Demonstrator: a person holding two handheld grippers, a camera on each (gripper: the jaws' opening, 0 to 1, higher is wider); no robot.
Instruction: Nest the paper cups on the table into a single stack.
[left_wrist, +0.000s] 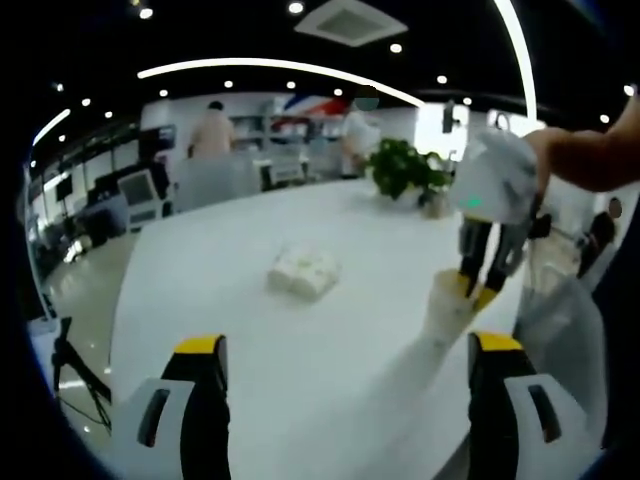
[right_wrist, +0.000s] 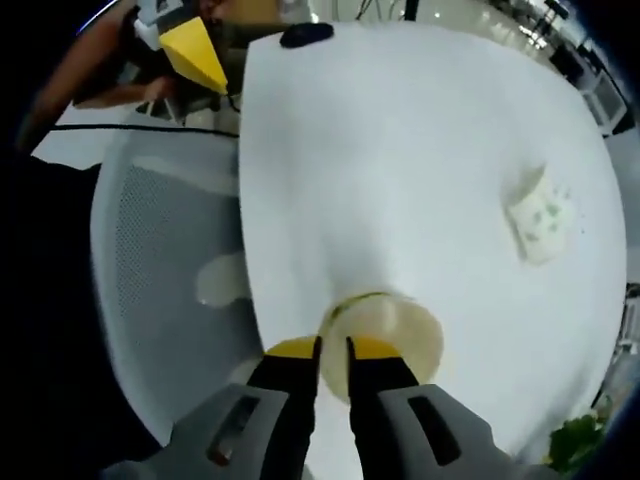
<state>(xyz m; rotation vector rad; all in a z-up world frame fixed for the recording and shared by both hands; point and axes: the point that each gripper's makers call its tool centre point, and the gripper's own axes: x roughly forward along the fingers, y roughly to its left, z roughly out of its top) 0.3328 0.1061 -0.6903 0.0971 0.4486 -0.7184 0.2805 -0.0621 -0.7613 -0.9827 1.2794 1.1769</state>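
Observation:
A white paper cup (right_wrist: 390, 340) is at the table's edge beside a chair, and I look down into its mouth. My right gripper (right_wrist: 333, 350) is shut on the cup's near rim. In the left gripper view the cup (left_wrist: 447, 300) hangs from the right gripper (left_wrist: 478, 290), which comes in from the right, held by a hand. A pale streak runs across the table (left_wrist: 250, 330) from the cup toward me; it is too blurred to identify. My left gripper (left_wrist: 348, 345) is wide open with nothing between its jaws. Its yellow tip (right_wrist: 195, 50) is far from the cup.
A white folded pack (left_wrist: 303, 270) (right_wrist: 540, 220) lies mid-table. A potted plant (left_wrist: 405, 170) (right_wrist: 575, 440) stands at the far side. A grey mesh chair (right_wrist: 150, 260) (left_wrist: 560, 340) hugs the table edge, with a pale round shape (right_wrist: 220, 280) by it. People stand far behind.

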